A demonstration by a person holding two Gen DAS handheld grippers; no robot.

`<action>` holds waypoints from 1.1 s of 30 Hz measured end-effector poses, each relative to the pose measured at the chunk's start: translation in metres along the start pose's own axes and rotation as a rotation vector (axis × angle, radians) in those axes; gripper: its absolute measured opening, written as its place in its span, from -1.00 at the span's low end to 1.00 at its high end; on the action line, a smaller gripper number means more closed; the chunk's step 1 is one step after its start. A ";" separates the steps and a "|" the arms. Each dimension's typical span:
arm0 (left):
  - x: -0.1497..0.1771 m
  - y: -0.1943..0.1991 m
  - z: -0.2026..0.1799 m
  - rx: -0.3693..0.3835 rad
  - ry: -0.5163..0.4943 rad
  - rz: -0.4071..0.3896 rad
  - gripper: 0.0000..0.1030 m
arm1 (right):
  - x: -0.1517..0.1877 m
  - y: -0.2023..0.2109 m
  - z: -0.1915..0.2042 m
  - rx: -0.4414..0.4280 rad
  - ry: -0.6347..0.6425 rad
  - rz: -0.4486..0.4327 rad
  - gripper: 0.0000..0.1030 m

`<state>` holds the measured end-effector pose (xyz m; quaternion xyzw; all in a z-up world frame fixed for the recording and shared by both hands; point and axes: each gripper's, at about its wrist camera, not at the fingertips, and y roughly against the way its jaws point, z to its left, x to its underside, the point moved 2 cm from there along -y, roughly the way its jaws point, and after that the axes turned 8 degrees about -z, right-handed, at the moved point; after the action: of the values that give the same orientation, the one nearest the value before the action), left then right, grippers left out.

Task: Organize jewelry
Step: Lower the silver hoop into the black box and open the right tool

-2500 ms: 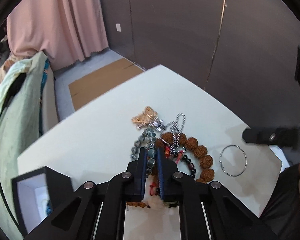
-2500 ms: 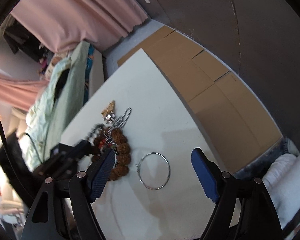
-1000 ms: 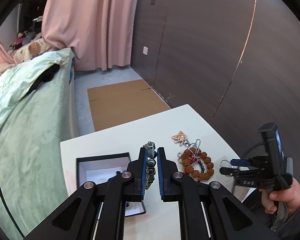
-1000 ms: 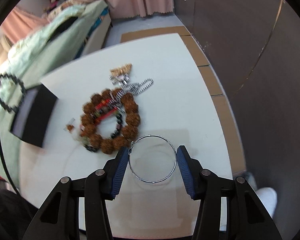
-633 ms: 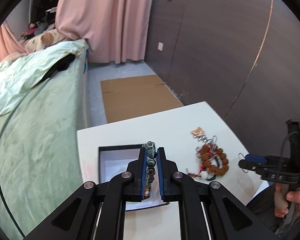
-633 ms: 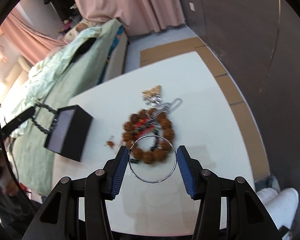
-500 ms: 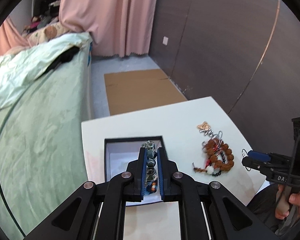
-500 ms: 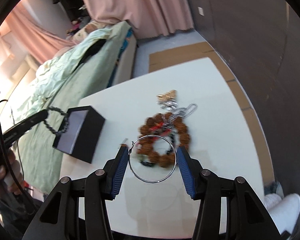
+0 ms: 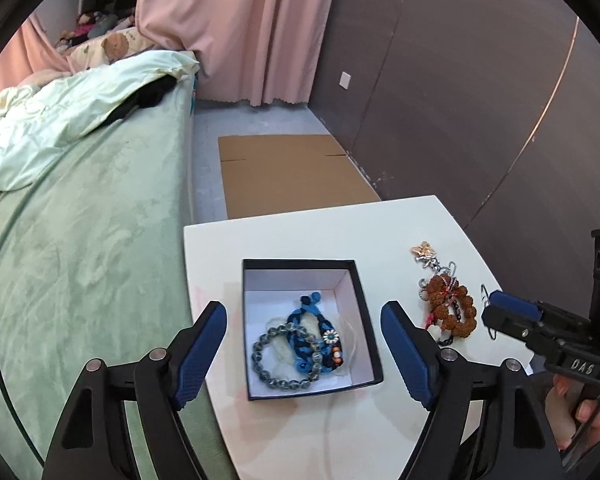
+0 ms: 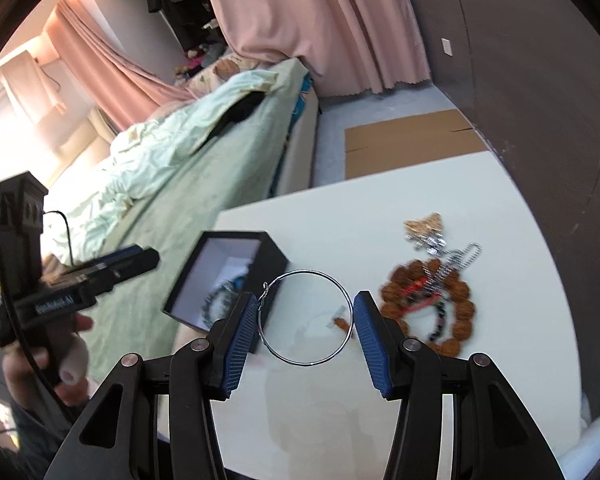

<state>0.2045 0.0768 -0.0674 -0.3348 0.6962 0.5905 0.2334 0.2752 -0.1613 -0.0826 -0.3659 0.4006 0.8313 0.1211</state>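
Observation:
A black jewelry box (image 9: pixel 370 312) with a white inside sits on the white table (image 9: pixel 300 236). In it lie a grey-green bead bracelet (image 9: pixel 274 354) and a blue braided bracelet (image 9: pixel 314 334). My left gripper (image 9: pixel 304 354) hangs open and empty above the box. My right gripper (image 10: pixel 304 326) is shut on a thin silver hoop (image 10: pixel 305 278) and holds it above the table, right of the box (image 10: pixel 270 268). A brown bead bracelet (image 9: pixel 450 306) lies in a jewelry pile right of the box; it also shows in the right wrist view (image 10: pixel 460 312).
A gold charm (image 9: pixel 422 249) and a silver chain (image 10: pixel 462 258) lie at the far end of the pile. A green bed (image 9: pixel 80 216) runs along the table's left side. Flat cardboard (image 9: pixel 288 172) lies on the floor beyond the table.
My left gripper has opened and dropped the grey-green bead bracelet into the box. My right gripper has carried the silver hoop left, toward the box.

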 end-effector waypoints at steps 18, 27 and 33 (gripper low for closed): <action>-0.014 0.027 0.047 -0.027 0.108 -0.086 0.59 | -0.027 -0.058 0.066 -0.145 0.007 0.057 -0.01; -0.020 0.037 0.071 -0.005 0.205 -0.127 0.91 | -0.022 -0.099 0.081 -0.186 0.005 0.159 0.19; -0.025 0.040 0.071 0.018 0.237 -0.153 0.92 | -0.017 -0.094 0.072 -0.125 0.016 0.172 0.69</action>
<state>0.1864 0.1540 -0.0367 -0.4521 0.6966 0.5211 0.1969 0.2973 -0.0443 -0.0956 -0.3439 0.3787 0.8589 0.0231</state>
